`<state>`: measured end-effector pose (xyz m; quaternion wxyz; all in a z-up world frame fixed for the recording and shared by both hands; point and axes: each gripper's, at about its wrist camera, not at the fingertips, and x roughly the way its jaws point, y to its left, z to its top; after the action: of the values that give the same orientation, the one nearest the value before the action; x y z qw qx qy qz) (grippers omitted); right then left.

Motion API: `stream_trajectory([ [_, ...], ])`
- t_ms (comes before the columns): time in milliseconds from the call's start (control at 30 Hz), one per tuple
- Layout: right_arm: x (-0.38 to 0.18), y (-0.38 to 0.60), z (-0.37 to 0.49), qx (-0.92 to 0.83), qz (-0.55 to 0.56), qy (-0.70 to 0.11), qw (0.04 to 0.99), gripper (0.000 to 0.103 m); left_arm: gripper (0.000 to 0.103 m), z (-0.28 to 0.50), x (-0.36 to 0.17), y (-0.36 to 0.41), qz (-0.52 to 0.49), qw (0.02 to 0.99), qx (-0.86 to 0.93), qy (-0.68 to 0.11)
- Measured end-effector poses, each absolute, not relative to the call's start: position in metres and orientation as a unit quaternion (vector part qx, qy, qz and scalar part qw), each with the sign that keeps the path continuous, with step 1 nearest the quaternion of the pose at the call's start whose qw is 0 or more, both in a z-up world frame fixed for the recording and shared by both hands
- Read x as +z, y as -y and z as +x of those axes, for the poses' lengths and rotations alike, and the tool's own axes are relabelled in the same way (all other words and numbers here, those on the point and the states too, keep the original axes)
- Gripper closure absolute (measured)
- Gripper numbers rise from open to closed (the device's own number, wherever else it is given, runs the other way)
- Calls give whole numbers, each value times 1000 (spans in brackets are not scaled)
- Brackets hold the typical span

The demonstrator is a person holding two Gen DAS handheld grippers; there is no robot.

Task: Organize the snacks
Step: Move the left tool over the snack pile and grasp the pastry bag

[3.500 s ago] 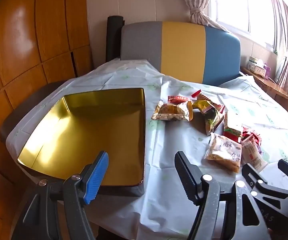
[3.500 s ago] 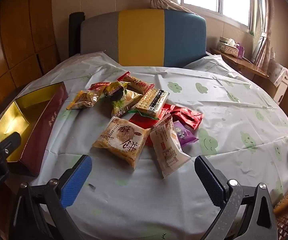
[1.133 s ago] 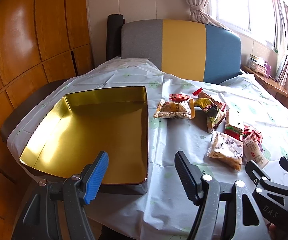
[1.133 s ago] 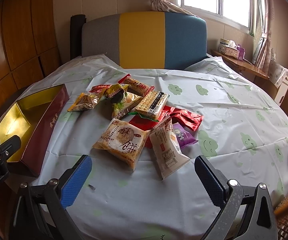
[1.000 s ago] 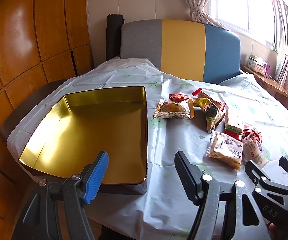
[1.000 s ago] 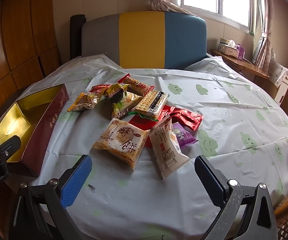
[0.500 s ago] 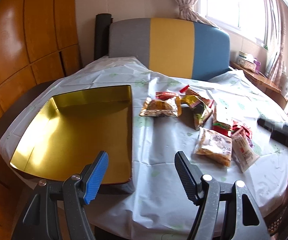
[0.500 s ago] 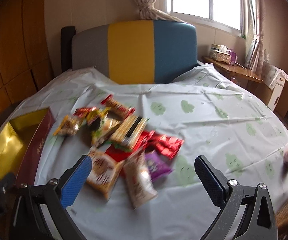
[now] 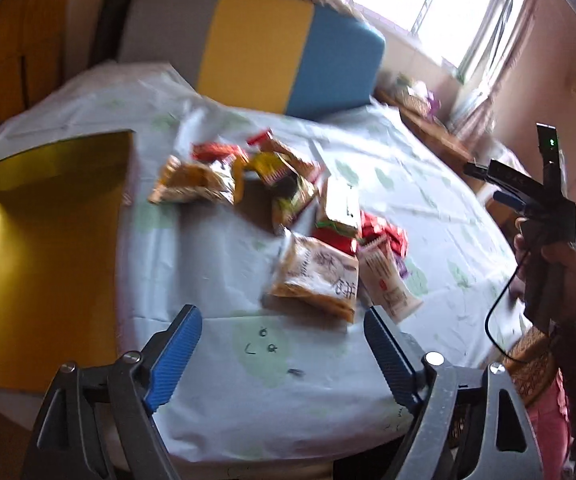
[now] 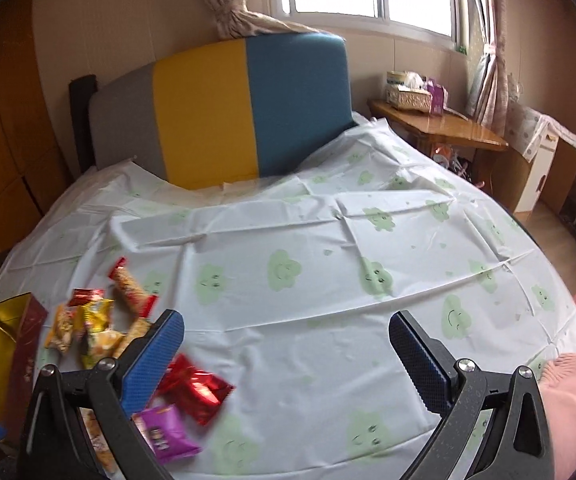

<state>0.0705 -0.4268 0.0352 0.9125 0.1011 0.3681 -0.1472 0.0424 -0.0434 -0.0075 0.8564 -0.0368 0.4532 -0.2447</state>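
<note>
A dozen or so light, crinkly snack packets [image 9: 288, 220] lie heaped mid-table, likely slippery and crushable, best pinched by a sealed edge. The gold tin [image 9: 44, 240] waits at nine o'clock. The left gripper [image 9: 278, 344] is opening, empty; the right gripper [image 10: 288, 354] gapes empty over bare tablecloth [image 10: 327, 264].

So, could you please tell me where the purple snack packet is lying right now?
In the right wrist view the purple snack packet lies at the lower left on the tablecloth, just below the red foil packet and beside the blue pad of the right tongs.
</note>
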Motion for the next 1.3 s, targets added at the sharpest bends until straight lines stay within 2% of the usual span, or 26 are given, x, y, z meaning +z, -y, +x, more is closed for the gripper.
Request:
stream_trajectory([
  [133, 23, 441, 75, -133, 158, -384, 900, 0, 18, 53, -17, 70, 17, 844, -254, -472],
  [200, 22, 437, 78, -130, 149, -388, 900, 0, 19, 61, -29, 81, 23, 821, -273, -500],
  [467, 26, 427, 77, -105, 143, -380, 908, 0, 20, 98, -67, 92, -164, 734, -252, -610],
  [767, 28, 433, 75, -88, 172, -378, 905, 0, 20, 128, -78, 108, -216, 727, -173, -628],
  [900, 26, 429, 76, -78, 165, -389, 903, 0, 29, 134, -68, 121, -155, 756, -136, -621],
  [1133, 25, 428, 75, -70, 167, -392, 902, 0, 31, 138, -72, 162, -24, 776, -98, -622],
  [1200, 24, 428, 76, -69, 168, -396, 900, 0, 41, 135, -79, 167, 8, 780, -89, -620],
  [1300, 19, 424, 80, -48, 169, -414, 893, 0, 43, 127, -80, 170, 9, 798, -112, -592],
])
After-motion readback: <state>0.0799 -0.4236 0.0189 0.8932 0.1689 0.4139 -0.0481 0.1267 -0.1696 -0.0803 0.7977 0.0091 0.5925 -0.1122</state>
